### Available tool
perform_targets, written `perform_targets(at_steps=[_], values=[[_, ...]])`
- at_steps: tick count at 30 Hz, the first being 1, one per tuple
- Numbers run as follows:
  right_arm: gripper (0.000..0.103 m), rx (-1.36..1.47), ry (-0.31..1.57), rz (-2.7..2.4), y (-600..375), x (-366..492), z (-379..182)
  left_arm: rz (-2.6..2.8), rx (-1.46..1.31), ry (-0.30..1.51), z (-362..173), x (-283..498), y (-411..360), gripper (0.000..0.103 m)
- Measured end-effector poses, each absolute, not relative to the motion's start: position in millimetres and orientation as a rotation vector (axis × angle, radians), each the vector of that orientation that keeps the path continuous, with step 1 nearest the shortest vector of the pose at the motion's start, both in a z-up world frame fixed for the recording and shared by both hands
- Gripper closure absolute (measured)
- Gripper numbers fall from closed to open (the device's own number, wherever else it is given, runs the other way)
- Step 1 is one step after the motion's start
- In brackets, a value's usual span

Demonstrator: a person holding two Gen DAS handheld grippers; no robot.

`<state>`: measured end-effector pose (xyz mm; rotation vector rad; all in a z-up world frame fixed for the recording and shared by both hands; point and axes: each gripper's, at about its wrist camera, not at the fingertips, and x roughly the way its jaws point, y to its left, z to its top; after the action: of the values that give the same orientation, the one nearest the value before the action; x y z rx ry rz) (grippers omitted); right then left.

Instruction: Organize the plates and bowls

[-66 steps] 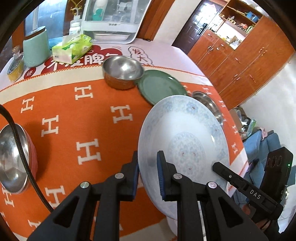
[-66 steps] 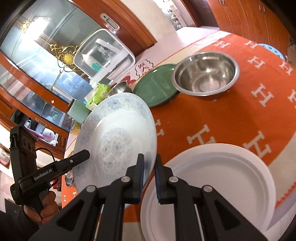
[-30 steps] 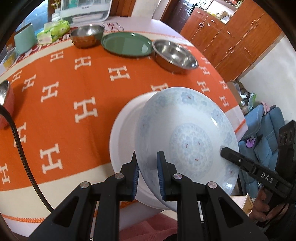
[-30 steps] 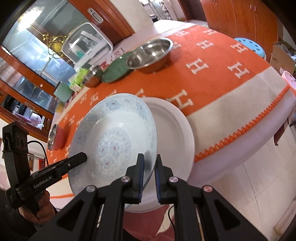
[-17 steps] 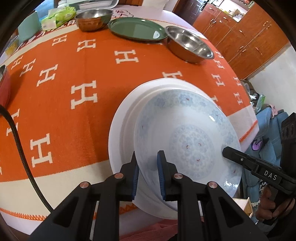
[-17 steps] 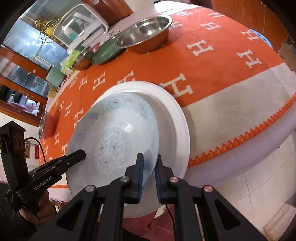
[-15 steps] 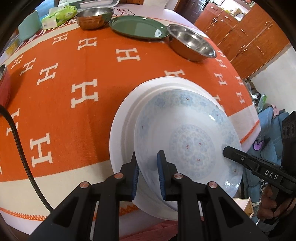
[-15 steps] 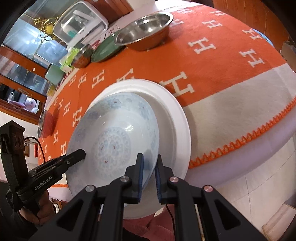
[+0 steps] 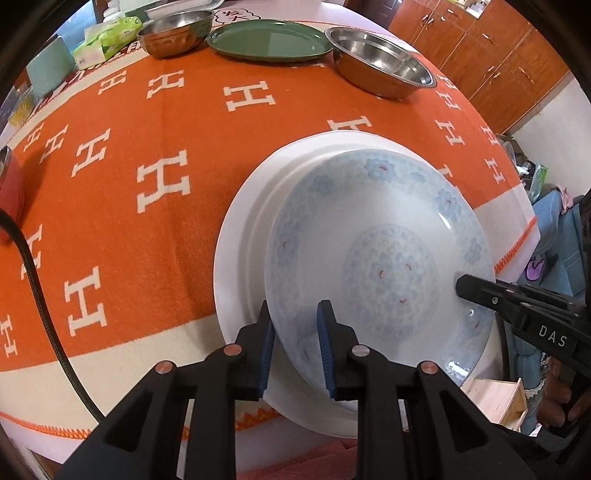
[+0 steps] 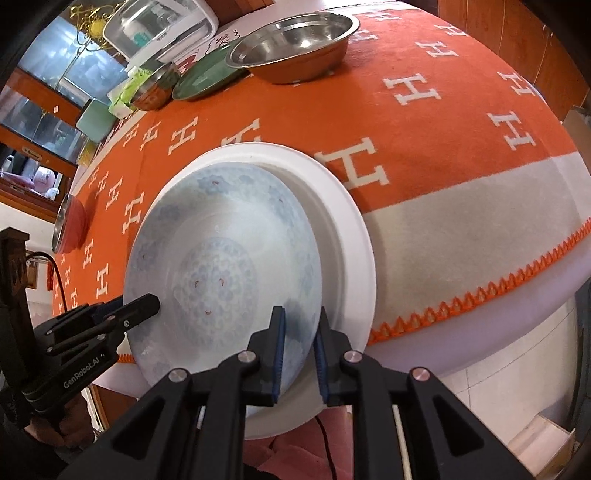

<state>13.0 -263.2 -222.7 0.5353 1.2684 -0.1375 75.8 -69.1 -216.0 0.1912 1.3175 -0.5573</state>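
The left claw straddles the near-left rim of the patterned plate, its jaws opening, with daylight now showing beside the blue pads, so the pinch is letting go, not clamping. The right claw does the same at the opposite rim, jaws opening with the rim between them. Taking the plate at two opposite edges makes sense for a wide, shallow dish: it stays level and cannot swing as it comes down. The plate now sits inside the larger white plate, its far edge seated against the white plate's inner wall and its near edge overhanging slightly toward the person, so it looks a little off-centre. That stack lies near the edge of the surface, on the orange cloth. Putting smaller on larger keeps the pile stable. Well apart at the far side wait a green plate between two steel bowls, one small and one large, probably the next things to sort.
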Motion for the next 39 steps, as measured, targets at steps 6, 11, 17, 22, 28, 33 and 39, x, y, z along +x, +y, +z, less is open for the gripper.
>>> perform_targets(at_steps=[6, 11, 17, 22, 28, 33, 39], values=[[0.083, 0.544, 1.272, -0.143, -260, 12, -221, -0.585, 0.167, 1.289, -202, 76, -61, 0.072], [0.071, 0.510, 1.281, -0.159, -249, 14, -216, -0.632, 0.133, 1.262, -188, 79, -54, 0.068], [0.061, 0.473, 1.281, -0.205, -238, 12, -208, -0.682, 0.107, 1.230, -168, 83, -44, 0.063], [0.048, 0.484, 1.223, -0.284, -234, 6, -194, -0.728, 0.128, 1.190, -149, 84, -35, 0.054], [0.043, 0.483, 1.151, -0.344, -224, 3, -167, -0.812, 0.160, 1.169, -126, 91, -21, 0.039], [0.043, 0.406, 1.068, -0.380, -210, 3, -134, -0.847, 0.198, 1.124, -106, 99, -16, 0.035], [0.034, 0.321, 1.011, -0.398, -199, 8, -103, -0.837, 0.215, 1.088, -92, 113, -13, 0.028]])
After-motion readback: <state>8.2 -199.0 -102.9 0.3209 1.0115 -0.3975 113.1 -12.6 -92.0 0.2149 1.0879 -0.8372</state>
